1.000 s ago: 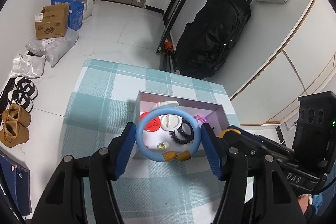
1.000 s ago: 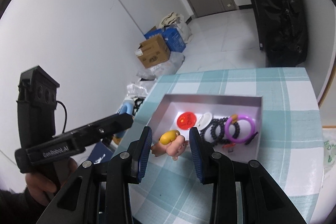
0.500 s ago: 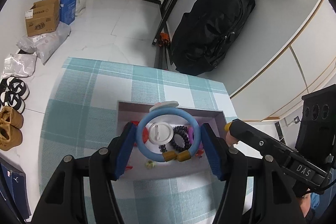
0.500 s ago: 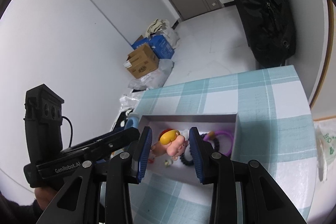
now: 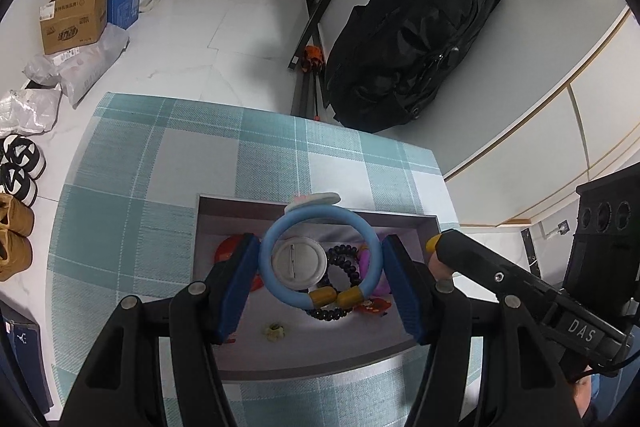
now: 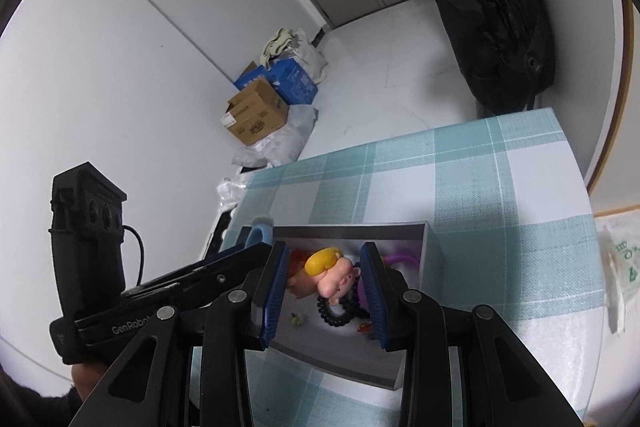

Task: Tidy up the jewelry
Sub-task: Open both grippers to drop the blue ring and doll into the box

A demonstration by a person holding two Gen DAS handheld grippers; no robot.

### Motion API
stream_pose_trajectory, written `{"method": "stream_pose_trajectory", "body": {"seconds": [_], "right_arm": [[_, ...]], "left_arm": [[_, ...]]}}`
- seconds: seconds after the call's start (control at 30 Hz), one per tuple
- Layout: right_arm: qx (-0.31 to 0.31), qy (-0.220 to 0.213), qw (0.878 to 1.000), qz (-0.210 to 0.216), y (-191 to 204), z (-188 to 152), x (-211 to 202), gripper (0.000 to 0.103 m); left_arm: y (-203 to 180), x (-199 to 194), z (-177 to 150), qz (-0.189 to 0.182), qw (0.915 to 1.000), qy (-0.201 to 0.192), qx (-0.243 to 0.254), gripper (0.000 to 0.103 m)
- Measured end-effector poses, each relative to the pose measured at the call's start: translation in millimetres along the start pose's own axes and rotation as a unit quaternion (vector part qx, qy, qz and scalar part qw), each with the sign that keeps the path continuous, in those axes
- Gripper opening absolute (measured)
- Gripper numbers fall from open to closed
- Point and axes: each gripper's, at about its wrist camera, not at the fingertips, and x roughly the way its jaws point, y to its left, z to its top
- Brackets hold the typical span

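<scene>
My left gripper is shut on a light blue ring bracelet with two amber beads, held above a grey open box on the checked tablecloth. My right gripper is shut on a pink pig figure with a yellow cap, also over the box. Inside the box lie a white round badge, a black bead bracelet, a purple ring, a red disc and a small yellow flower piece.
The teal checked tablecloth covers a small table. A black bag leans on the wall behind. Cardboard boxes and shoes sit on the floor at left. A plastic bag lies right of the table.
Both grippers have moved forward over the box with their items; the box now lies directly under the bracelet and the pig figure.
</scene>
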Motion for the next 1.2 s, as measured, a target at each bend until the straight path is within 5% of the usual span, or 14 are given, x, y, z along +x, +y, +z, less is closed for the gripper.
{"method": "stream_pose_trajectory", "body": {"seconds": [0.63,1.2], "right_arm": [[0.015,0.001,1.0,0.0,-3.5,-1.1,-0.5,0.036],[0.004,-0.012,1.0,-0.015,1.1,-4.2,-5.6,0.043]], "left_arm": [[-0.6,4.1,-0.3,-0.027,0.9995,0.01,-0.009,0.058],[-2.0,-5.4,-5.3,-0.003,1.0,0.008,-0.001,0.064]]}}
